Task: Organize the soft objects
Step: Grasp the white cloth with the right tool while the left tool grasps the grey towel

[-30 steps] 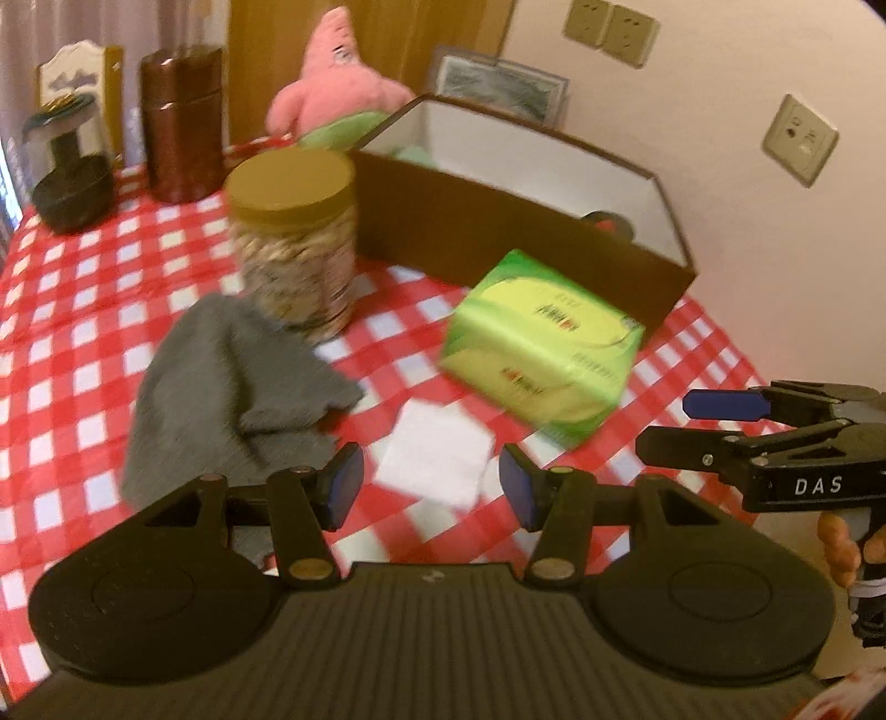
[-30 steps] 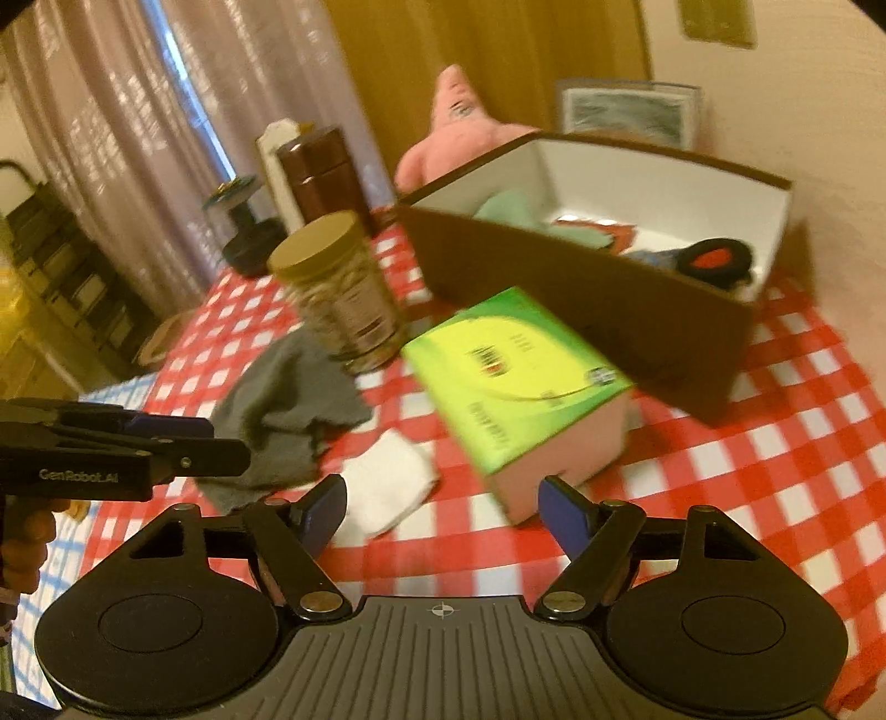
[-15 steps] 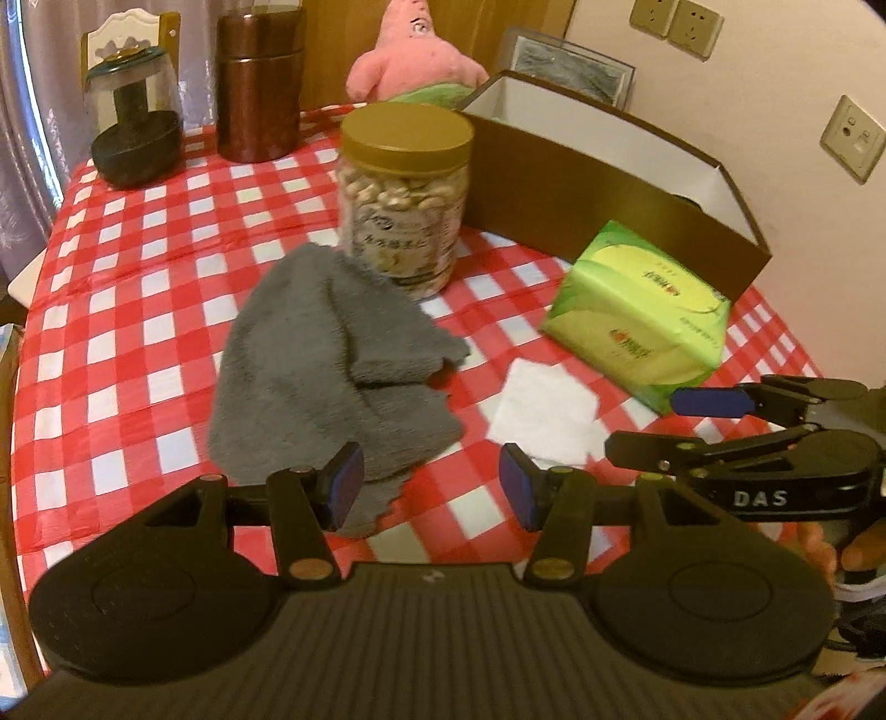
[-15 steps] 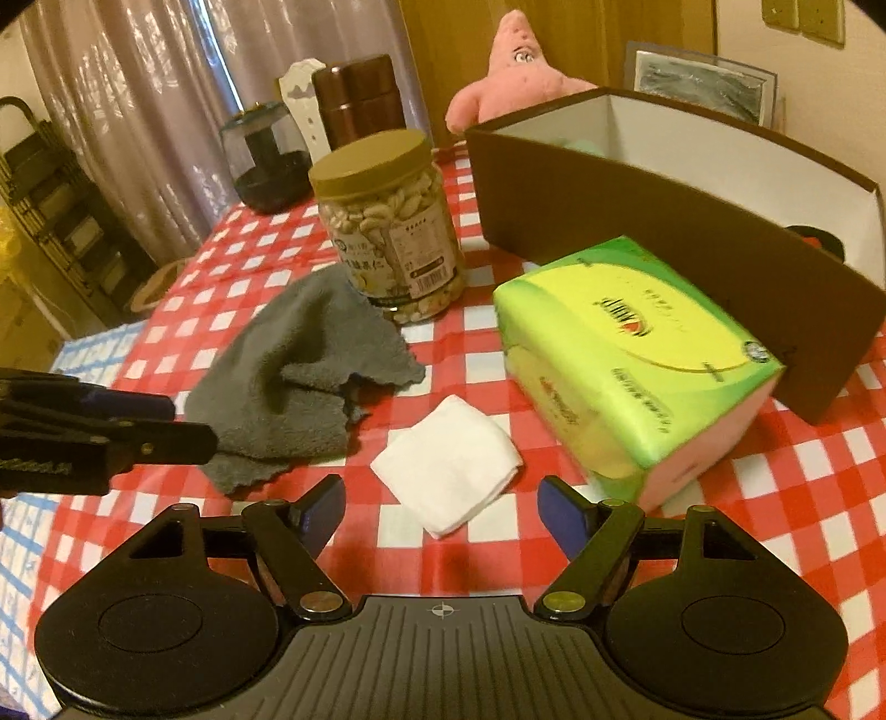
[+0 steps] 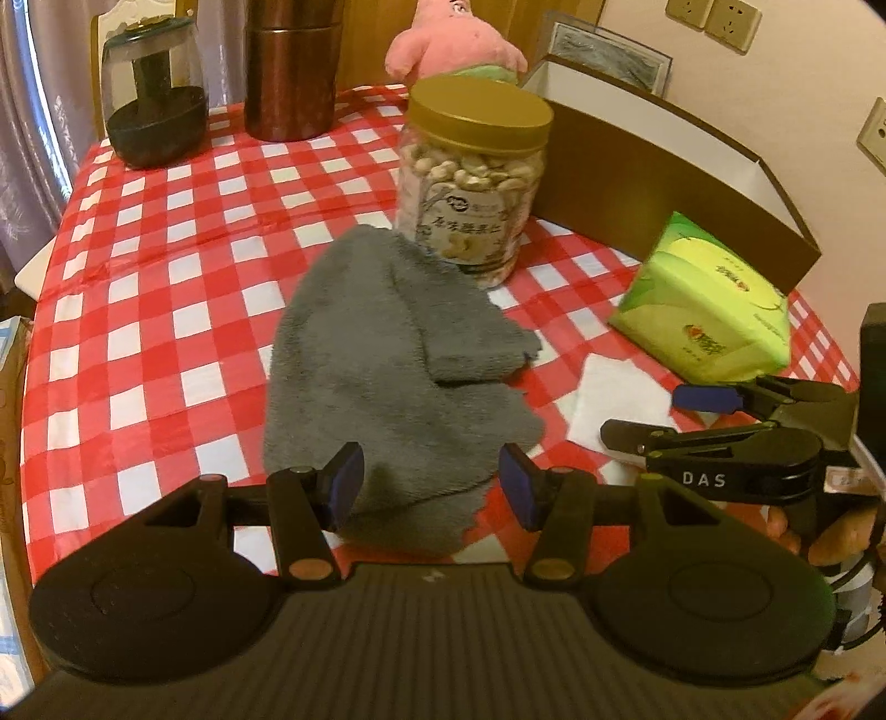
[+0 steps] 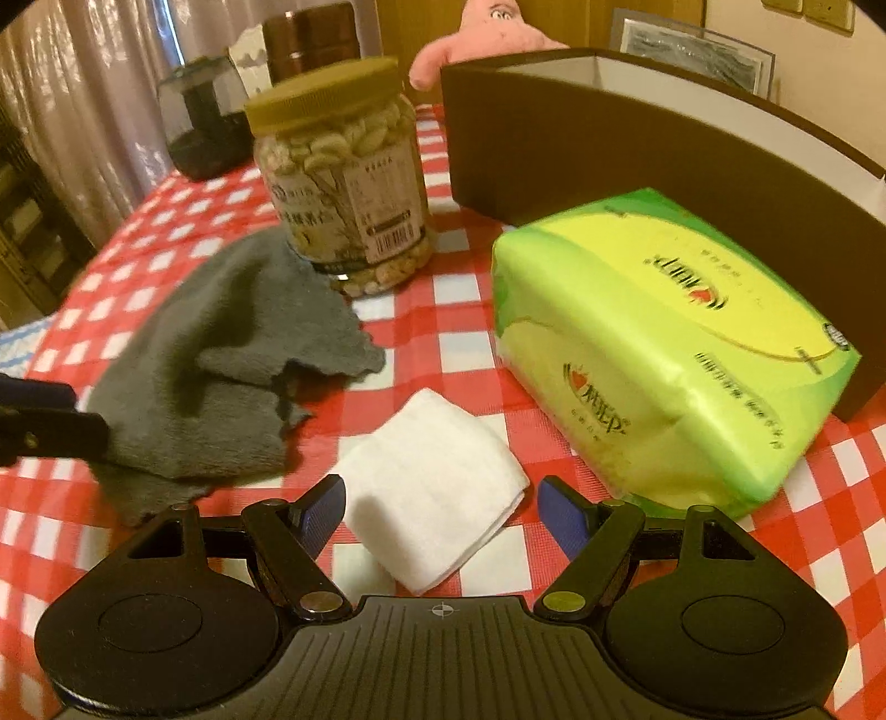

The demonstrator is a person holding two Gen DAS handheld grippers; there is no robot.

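The left gripper (image 5: 431, 487) has its fingers (image 5: 346, 483) parted about halfway and grasping nothing; the blue pads hang above the near end of the grey cloth (image 5: 387, 365), one to each side of it, and I cannot tell whether they touch the fabric. The right gripper (image 6: 441, 512) has its fingers (image 6: 559, 515) spread wider, also released and empty, with the near corner of the folded white cloth (image 6: 437, 487) lying between the two pads without either pad pressing on it.

The grey cloth is a fluffy, rumpled towel, bunched with one flap folded over itself; it stretches away from the left fingers up to the foot of the nut jar (image 5: 476, 183), whose base it touches. The white cloth is a small, neatly folded square, flat on the red-and-white checked table (image 5: 144, 310), just to the right of the grey cloth and close to it. Beyond the right fingers and to their right sits the green tissue pack (image 6: 664, 343), soft-sided and tilted, its far side against the wall of the brown box (image 6: 637, 149). Behind the box and jar, far from both sets of fingers, a pink plush toy (image 5: 454, 44) stands upright. In the left wrist view the right gripper shows at the right edge, held by a person's hand (image 5: 830, 526).
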